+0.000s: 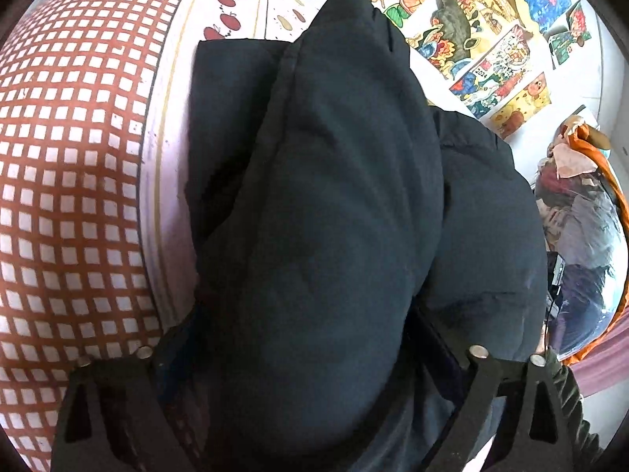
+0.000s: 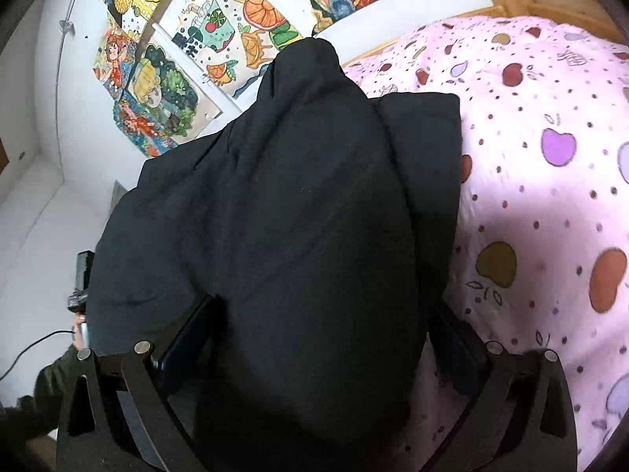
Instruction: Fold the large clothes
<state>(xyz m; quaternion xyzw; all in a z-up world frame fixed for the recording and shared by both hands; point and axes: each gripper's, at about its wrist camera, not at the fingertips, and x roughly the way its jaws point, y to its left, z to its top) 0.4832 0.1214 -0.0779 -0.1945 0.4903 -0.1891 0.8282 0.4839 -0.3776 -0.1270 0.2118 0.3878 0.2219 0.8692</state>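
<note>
**Folding a dark padded coat on the bed**

Bulging between both pairs of tongs, a thick fold of the black padded coat [image 1: 326, 204] is seen from each wrist view. The coat lies on a bed, on pink bedding printed with apples and dots [image 2: 542, 181], with its far end rising toward the wall.

Left tongs [image 1: 314, 358]: the two fingers stand wide apart, with the padded fold filling the space between them. The right-hand pad [image 1: 440, 338] is seen lying against the fabric; the left-hand one is hidden in shadow. Whether the fold is actually pinched cannot be told.

Right tongs [image 2: 318, 338]: the same arrangement is noted, with fingers set wide and the coat bunched up between them. The left-hand pad [image 2: 188, 330] is seen flat against the cloth. A firm clamp cannot be confirmed here either.

To the left of the coat, in the left wrist view, a red-and-white checked cover [image 1: 67, 181] and an apple-printed border are recorded. On the far wall, coloured drawings [image 2: 243, 11] are pinned. A dark green sleeve [image 2: 47, 389] is glimpsed at the near left of the right wrist view.
</note>
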